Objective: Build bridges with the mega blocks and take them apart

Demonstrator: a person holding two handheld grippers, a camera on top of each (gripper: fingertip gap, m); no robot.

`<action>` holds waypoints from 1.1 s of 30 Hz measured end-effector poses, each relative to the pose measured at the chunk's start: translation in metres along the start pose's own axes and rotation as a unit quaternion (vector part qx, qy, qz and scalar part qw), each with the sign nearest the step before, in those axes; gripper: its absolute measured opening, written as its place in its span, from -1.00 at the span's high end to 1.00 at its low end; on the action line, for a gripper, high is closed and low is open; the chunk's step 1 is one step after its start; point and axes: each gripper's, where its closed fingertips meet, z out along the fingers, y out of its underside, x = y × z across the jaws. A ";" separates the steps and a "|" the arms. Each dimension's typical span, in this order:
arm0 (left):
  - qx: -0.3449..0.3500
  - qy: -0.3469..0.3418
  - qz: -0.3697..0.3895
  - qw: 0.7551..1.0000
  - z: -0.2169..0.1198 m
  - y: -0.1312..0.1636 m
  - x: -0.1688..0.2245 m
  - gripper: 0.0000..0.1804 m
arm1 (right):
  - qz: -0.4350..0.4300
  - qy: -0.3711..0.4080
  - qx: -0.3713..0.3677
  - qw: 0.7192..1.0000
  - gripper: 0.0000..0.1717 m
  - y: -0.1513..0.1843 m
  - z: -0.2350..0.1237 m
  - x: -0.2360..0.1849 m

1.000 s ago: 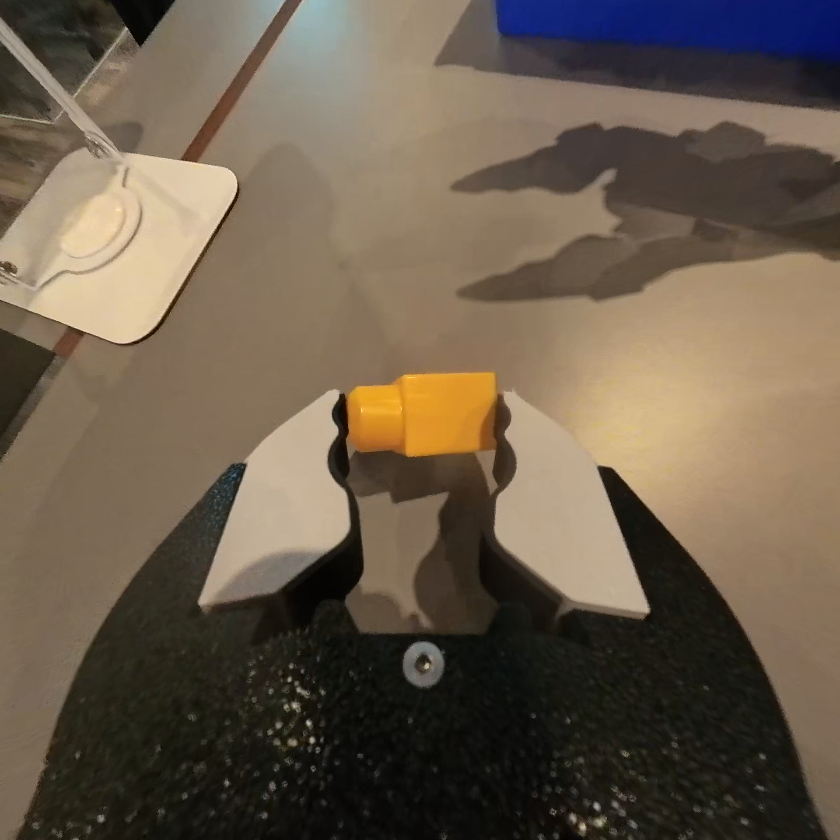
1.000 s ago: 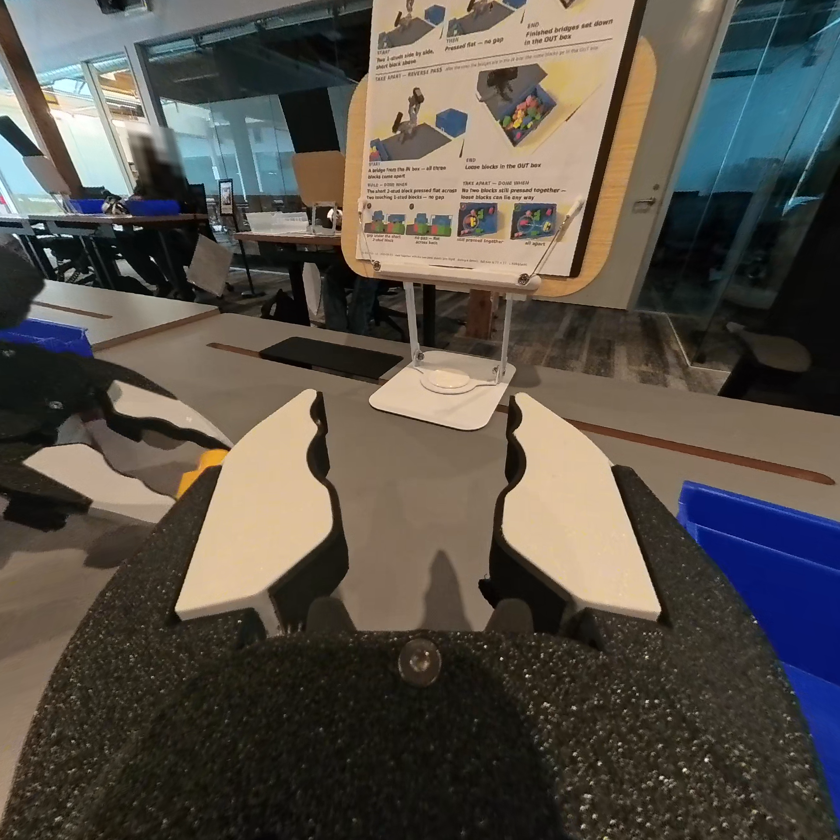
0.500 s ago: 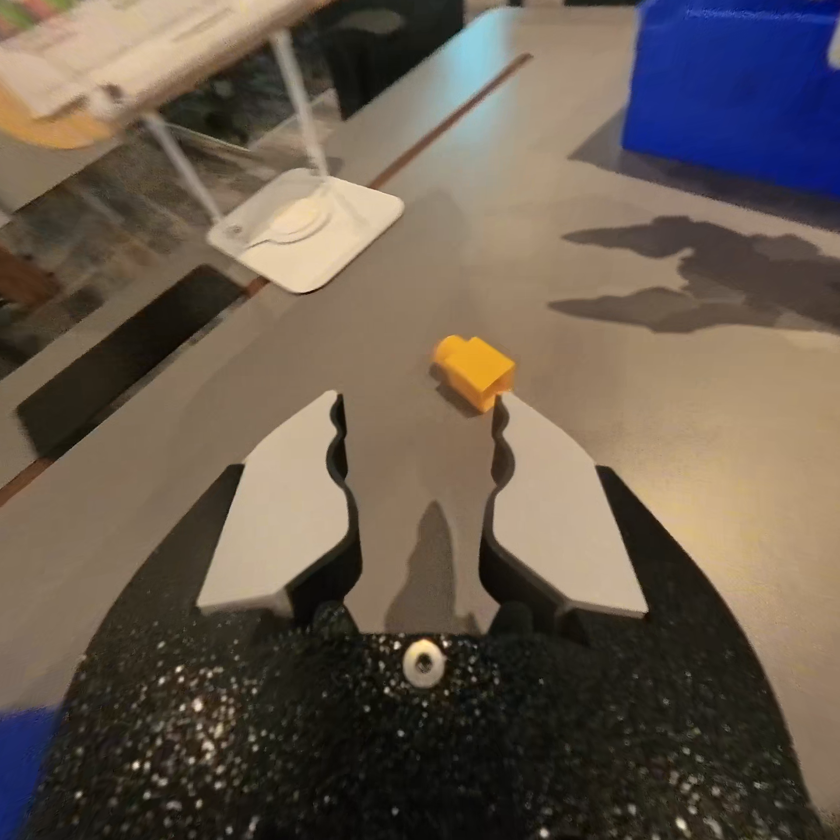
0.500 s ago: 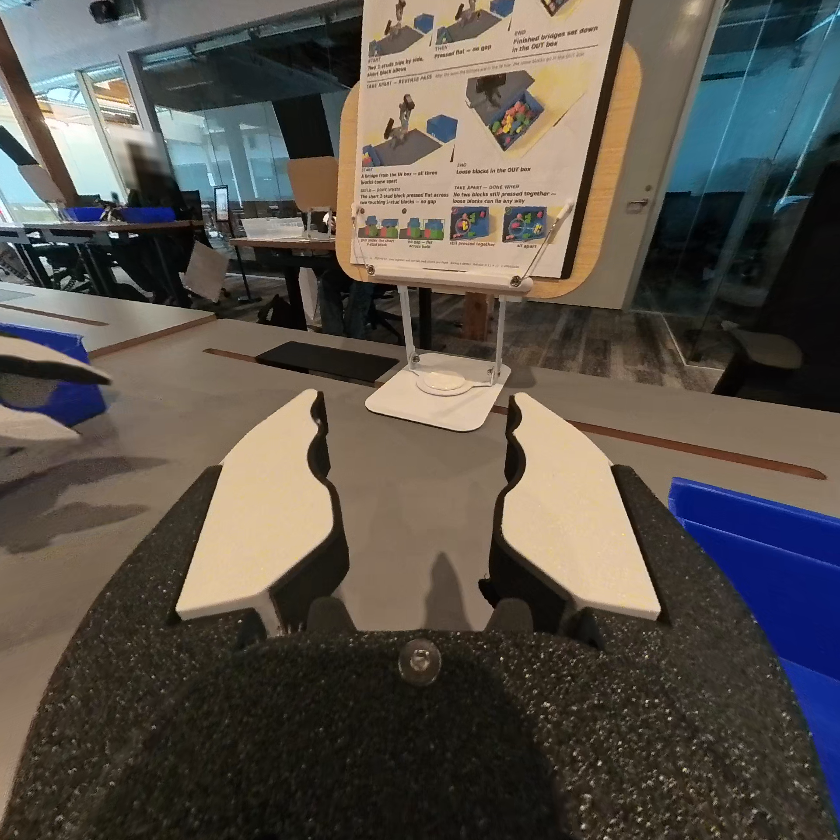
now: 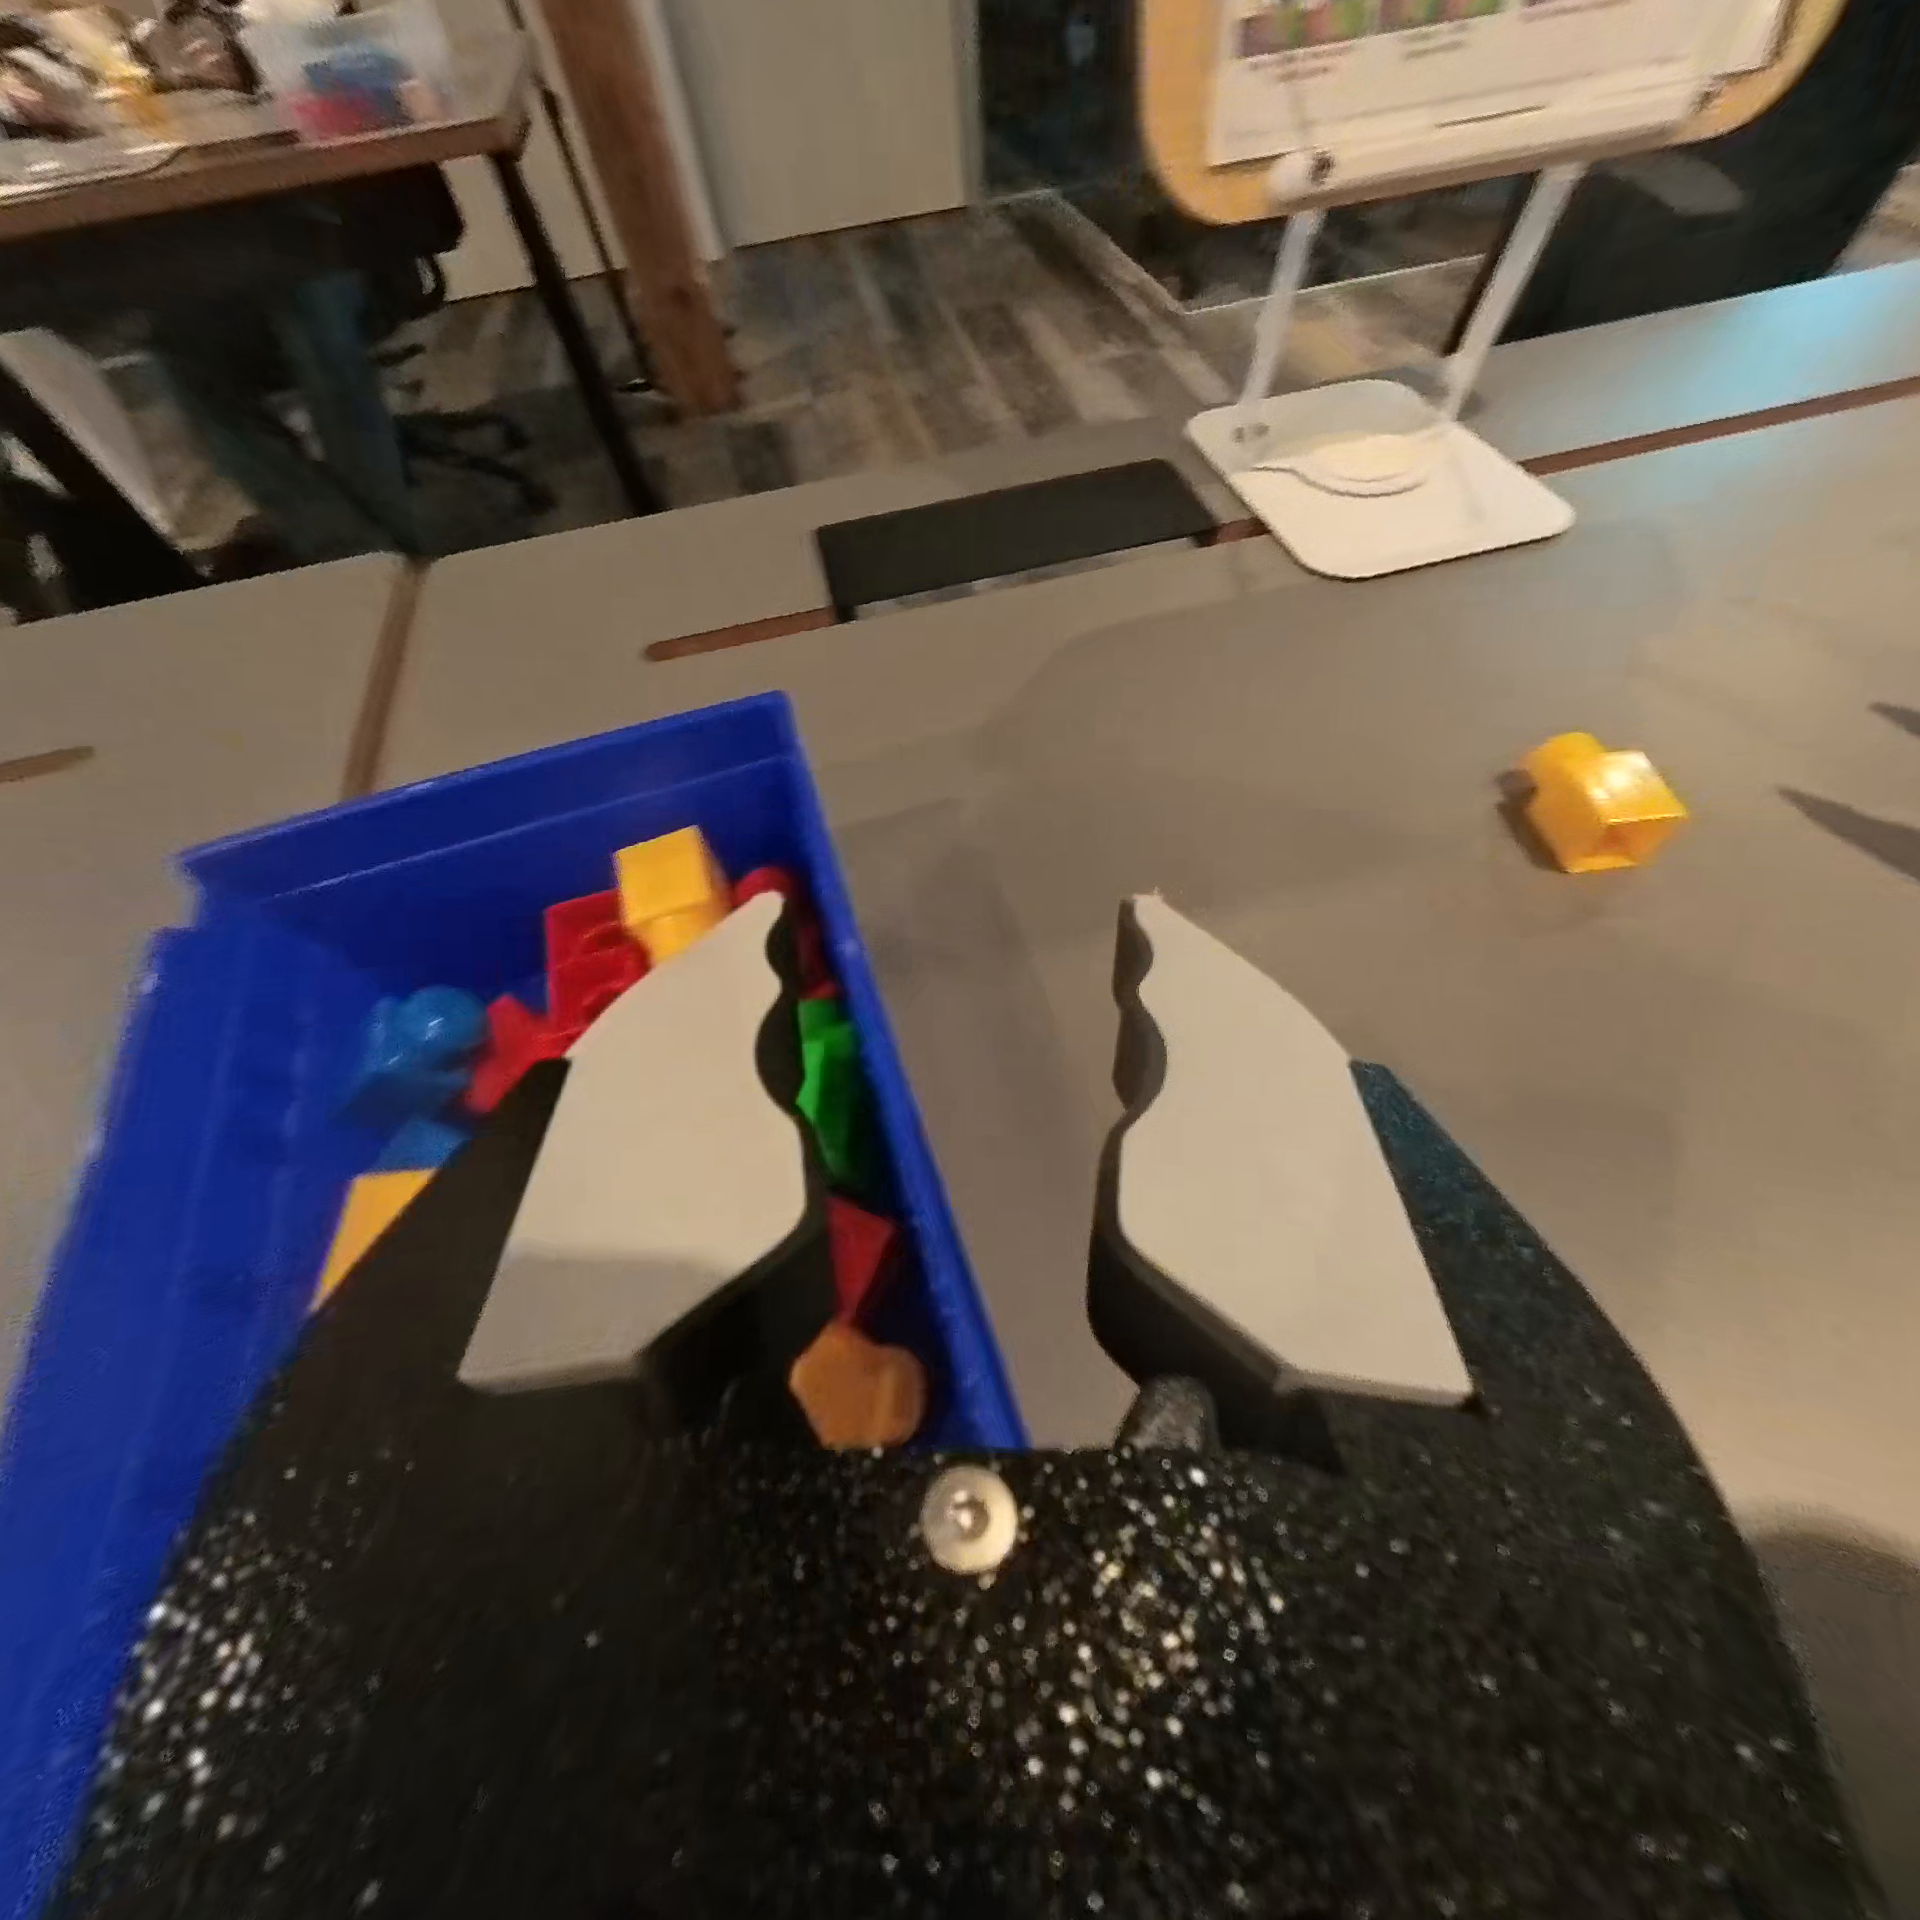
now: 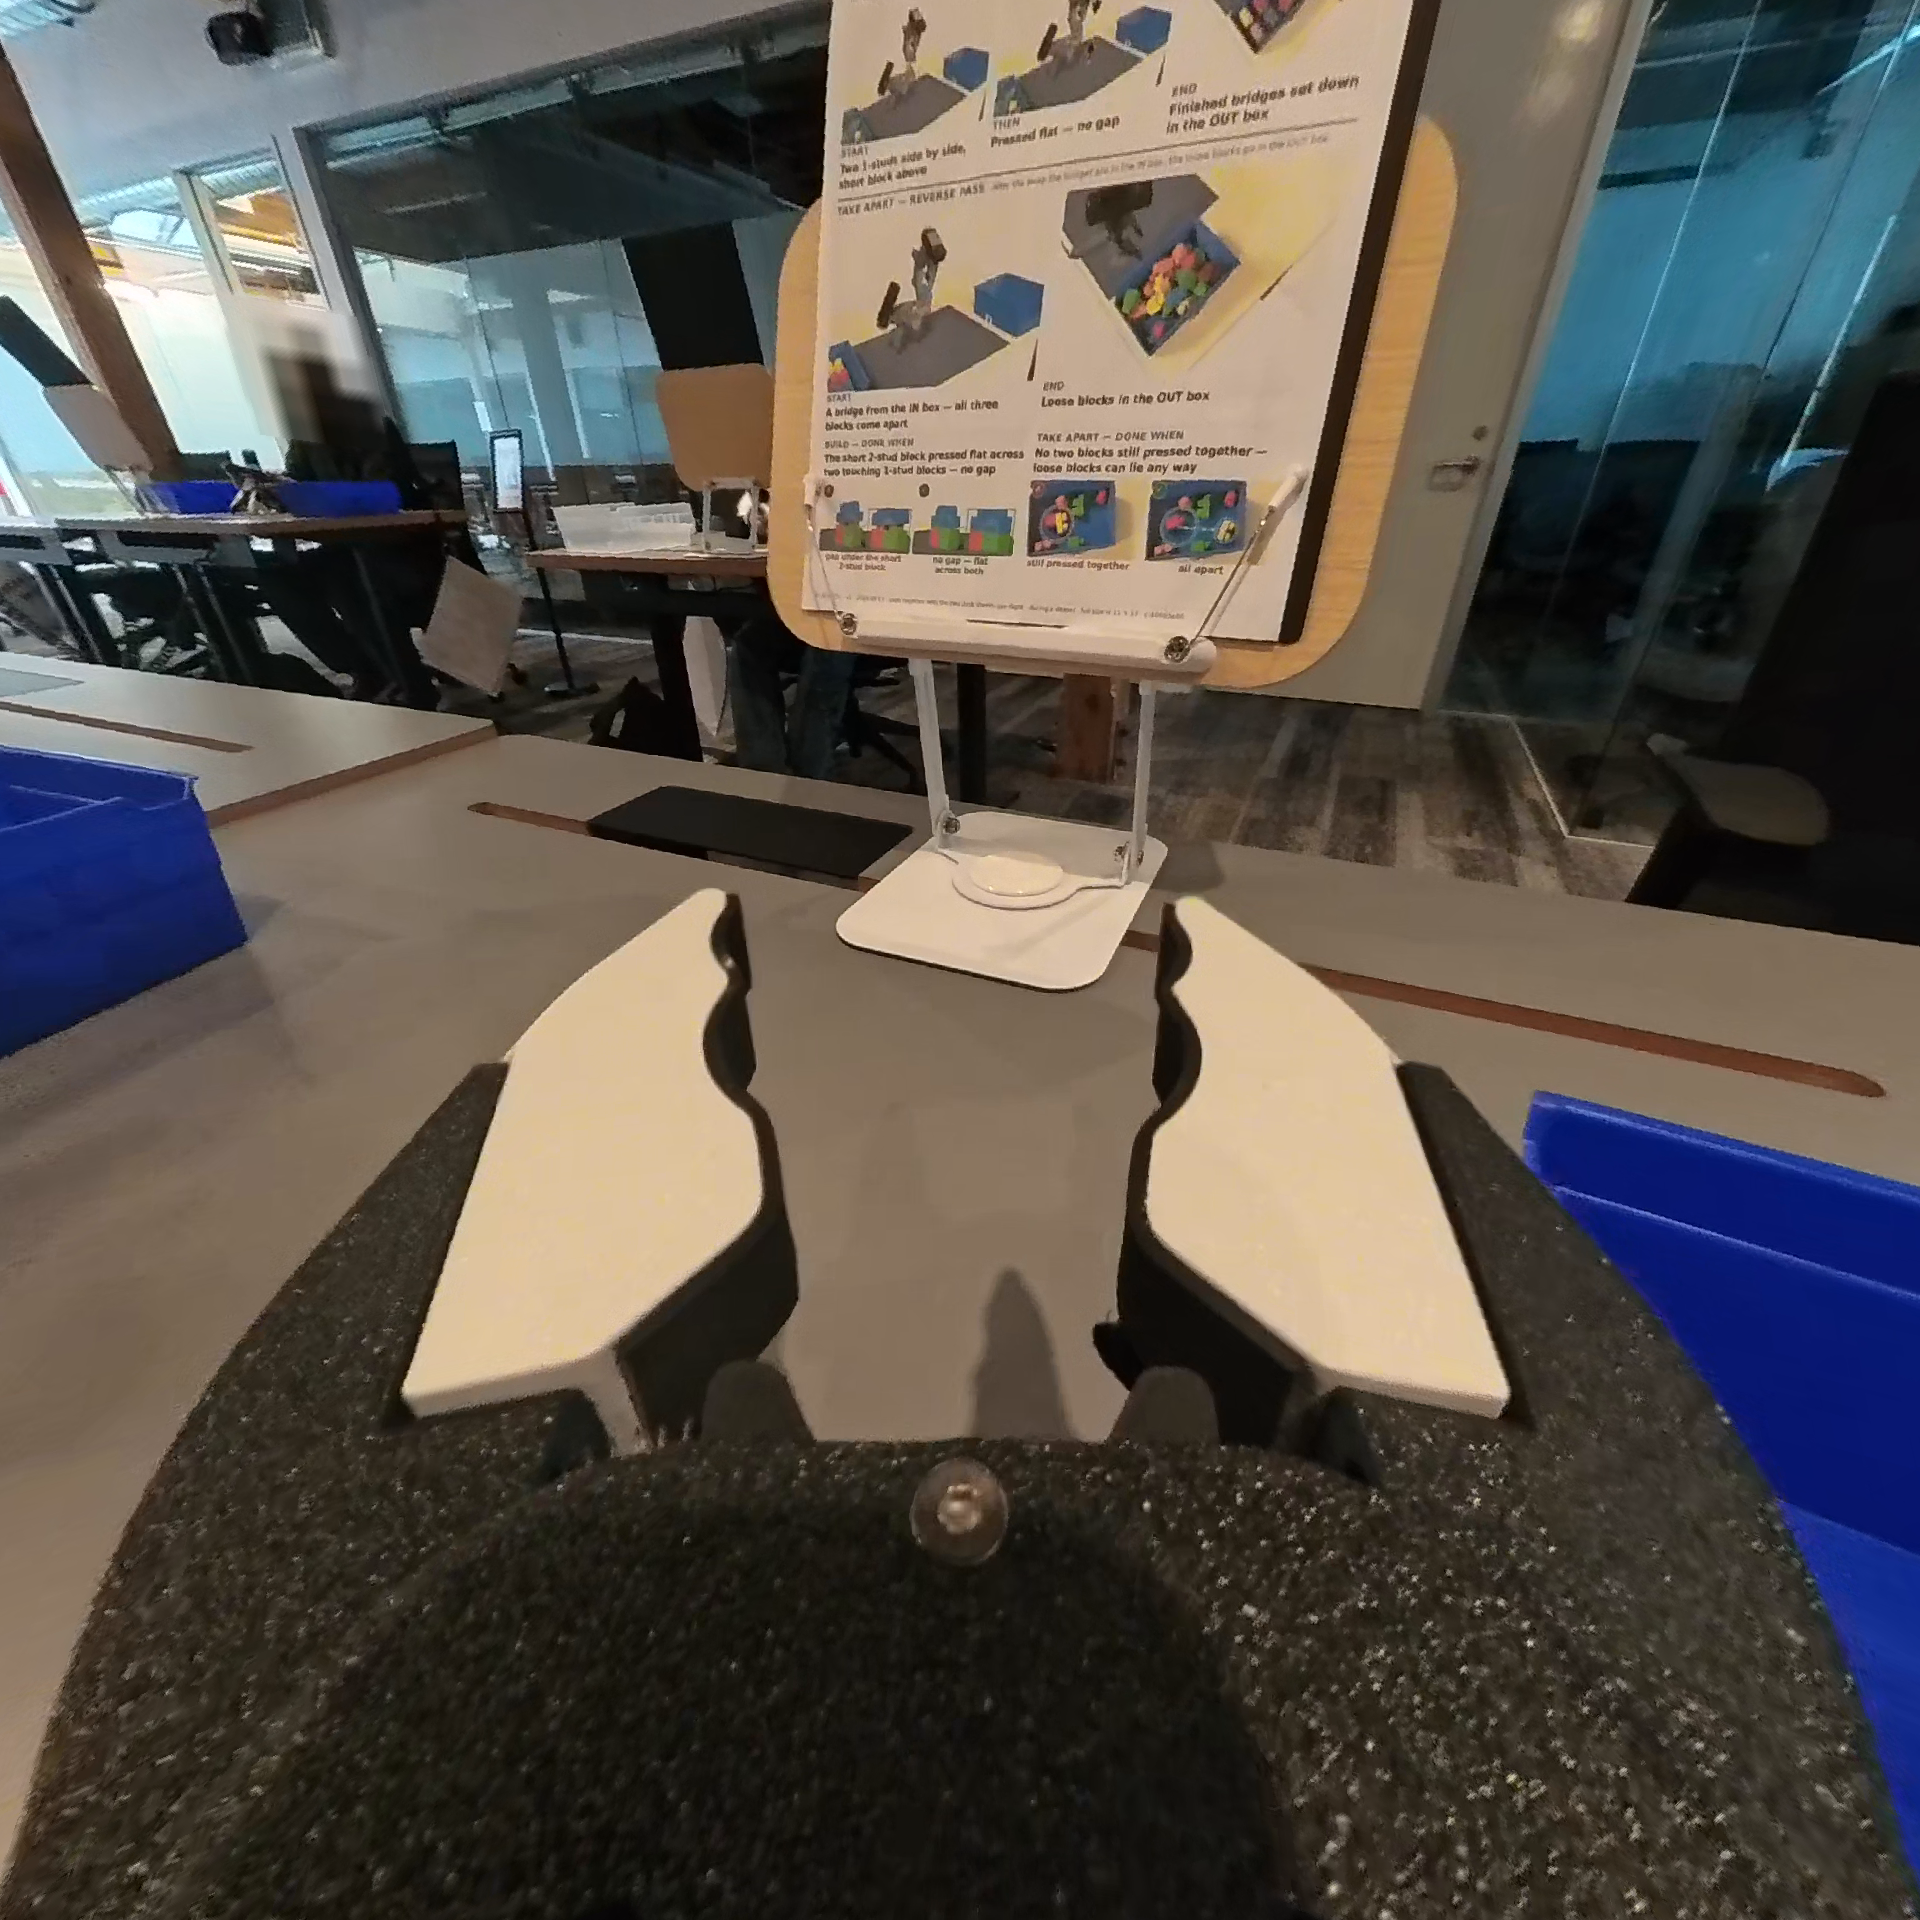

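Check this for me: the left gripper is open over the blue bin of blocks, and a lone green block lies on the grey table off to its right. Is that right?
Not quite. The lone block on the grey table is yellow, not green, as the left wrist view shows. The rest holds: the left gripper is open over the near edge of the blue bin of blocks, and the block lies off to its right.

L claw (image 5: 951,914) dropped yellow block (image 5: 1600,805), swung over bin (image 5: 499,821).

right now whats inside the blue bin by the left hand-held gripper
Loose blocks in the blue bin: yellow block, red blocks, blue block, green block. The left hand-held gripper covers the bin's near part.
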 end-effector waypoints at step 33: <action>-0.389 -0.007 -0.043 0.920 0.003 0.131 -0.068 0.32 | -0.010 -0.011 -0.003 1.000 0.13 0.000 0.002 -0.009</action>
